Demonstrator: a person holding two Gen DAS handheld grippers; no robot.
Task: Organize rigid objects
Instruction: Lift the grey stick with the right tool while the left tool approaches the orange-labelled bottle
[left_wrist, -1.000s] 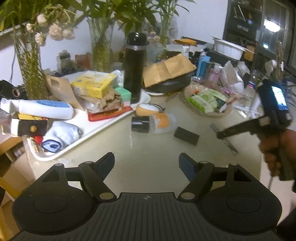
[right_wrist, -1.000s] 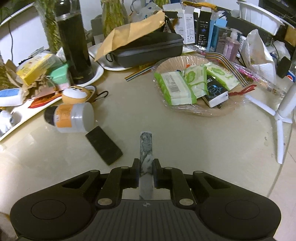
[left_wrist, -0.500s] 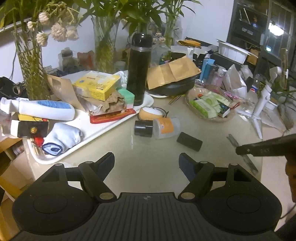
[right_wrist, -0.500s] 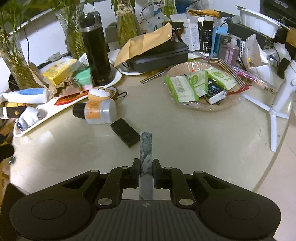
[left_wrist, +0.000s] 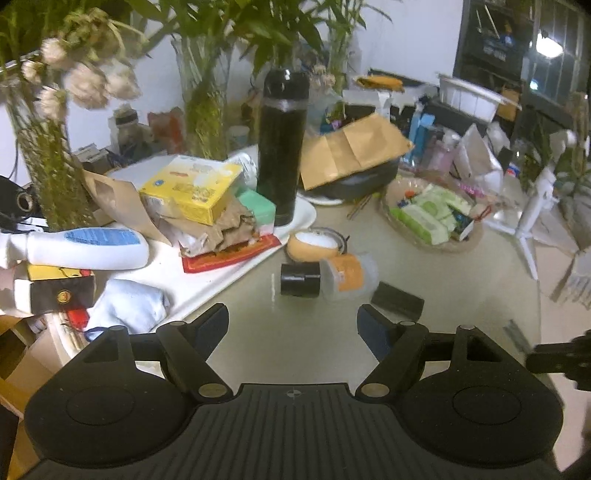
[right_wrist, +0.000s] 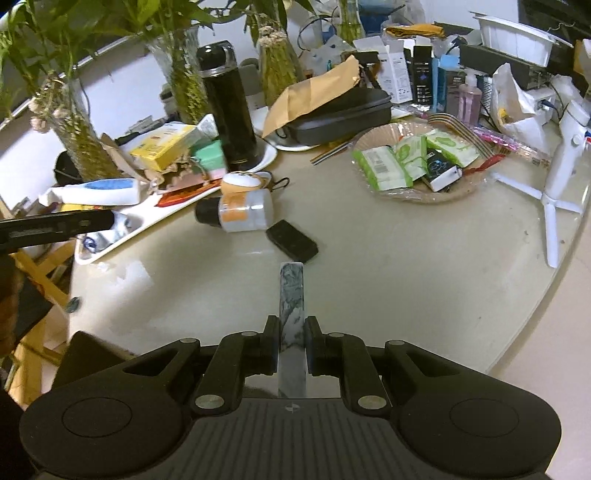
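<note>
- A narrow grey marbled flat strip (right_wrist: 292, 295) is clamped between the right gripper (right_wrist: 291, 345) jaws, raised above the beige counter (right_wrist: 406, 280).
- Beyond it on the counter lie a small black rectangular case (right_wrist: 291, 240) and a toppled white orange-labelled bottle (right_wrist: 242, 211).
- The left gripper (left_wrist: 293, 325) jaws stand apart, empty.

Sitting on the desk (right_wrist: 406, 258): one black flask (right_wrist: 229, 107), one white tray (right_wrist: 110, 243), one wicker basket (right_wrist: 413, 192) holding three green packs (right_wrist: 380, 170), one orange-labelled jar (right_wrist: 240, 214), and one white tripod (right_wrist: 554, 192).
</note>
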